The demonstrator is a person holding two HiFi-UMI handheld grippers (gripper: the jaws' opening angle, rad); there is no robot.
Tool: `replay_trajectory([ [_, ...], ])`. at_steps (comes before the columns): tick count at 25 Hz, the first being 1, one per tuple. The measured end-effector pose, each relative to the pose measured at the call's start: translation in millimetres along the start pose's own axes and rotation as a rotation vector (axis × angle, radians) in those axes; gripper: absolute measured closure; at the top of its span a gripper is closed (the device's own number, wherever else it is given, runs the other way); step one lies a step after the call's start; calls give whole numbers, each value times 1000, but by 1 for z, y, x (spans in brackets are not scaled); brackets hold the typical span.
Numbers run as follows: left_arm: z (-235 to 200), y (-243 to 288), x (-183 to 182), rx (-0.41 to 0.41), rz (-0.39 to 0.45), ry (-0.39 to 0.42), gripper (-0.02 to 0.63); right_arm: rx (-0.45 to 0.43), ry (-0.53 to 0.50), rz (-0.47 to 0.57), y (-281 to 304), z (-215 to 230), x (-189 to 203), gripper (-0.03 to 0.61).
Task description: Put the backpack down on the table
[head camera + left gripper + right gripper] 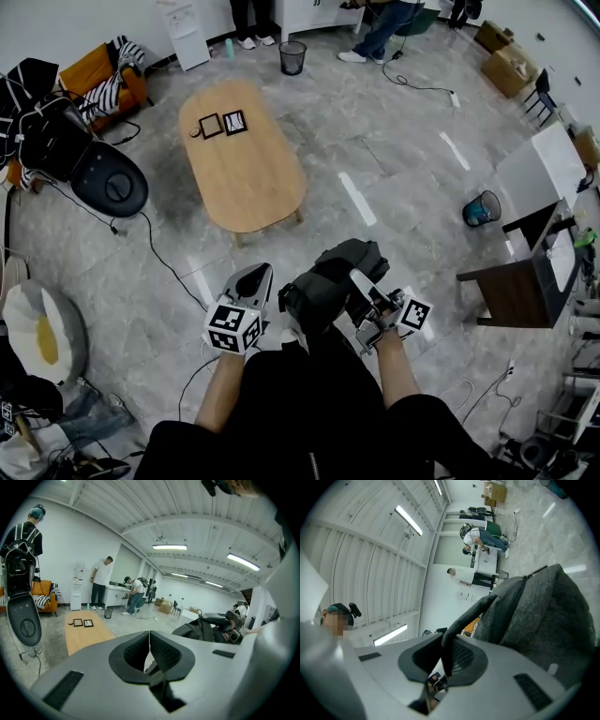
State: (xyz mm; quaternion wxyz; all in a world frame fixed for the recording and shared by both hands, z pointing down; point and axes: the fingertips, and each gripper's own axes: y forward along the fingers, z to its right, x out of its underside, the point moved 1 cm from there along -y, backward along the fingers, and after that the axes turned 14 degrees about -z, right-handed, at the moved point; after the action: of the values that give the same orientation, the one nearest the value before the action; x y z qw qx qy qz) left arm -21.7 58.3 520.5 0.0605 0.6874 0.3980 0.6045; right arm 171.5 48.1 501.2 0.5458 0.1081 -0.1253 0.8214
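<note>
The backpack [328, 277] is not on the table [246, 183] yet. It hangs in the air in front of the person's body, above the floor and well apart from the near end of the table. The step in hand is, I think, the carrying of the bag toward the table.

The right gripper [361, 286] does the carrying. In the right gripper view its jaws are clenched on a dark strap [461, 620] of the backpack, which rises from between the pads to the grey fabric body [534, 616]. The left gripper [251, 277] is just beside the bag on its left side. In the left gripper view its jaws are pressed together, pad against pad, and I see nothing held between them. The bag [201, 629] shows there off to the right, apart from the jaws. So the whole weight seems to hang on one strap.

The table is an oval wooden one, and most of its top is bare. Two small frames [222, 124] lie close to its far end.

For the next move the person must step forward to the near end of the table and bring the bag over the edge. Then the bag should go down on the bare wood of the near half, away from the frames. Only when its bottom rests on the wood should the right jaws let go of the strap. A black cable [169, 262] lies on the floor beside the way, so the steps need some care.
</note>
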Motion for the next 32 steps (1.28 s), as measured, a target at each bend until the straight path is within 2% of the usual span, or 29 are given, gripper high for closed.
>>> replay_trajectory([
  [10, -20, 51, -45, -30, -3, -6, 598, -1, -11, -72, 19, 28, -55, 543],
  [16, -29, 73, -64, -64, -3, -22, 598, -30, -12, -81, 31, 37, -95, 543],
  [21, -33, 92, -84, -104, 5, -38, 598, -46, -19, -128, 44, 47, -130, 543],
  [32, -56, 104, -100, -187, 10, -88, 598, -74, -12, -192, 72, 63, -172, 543],
])
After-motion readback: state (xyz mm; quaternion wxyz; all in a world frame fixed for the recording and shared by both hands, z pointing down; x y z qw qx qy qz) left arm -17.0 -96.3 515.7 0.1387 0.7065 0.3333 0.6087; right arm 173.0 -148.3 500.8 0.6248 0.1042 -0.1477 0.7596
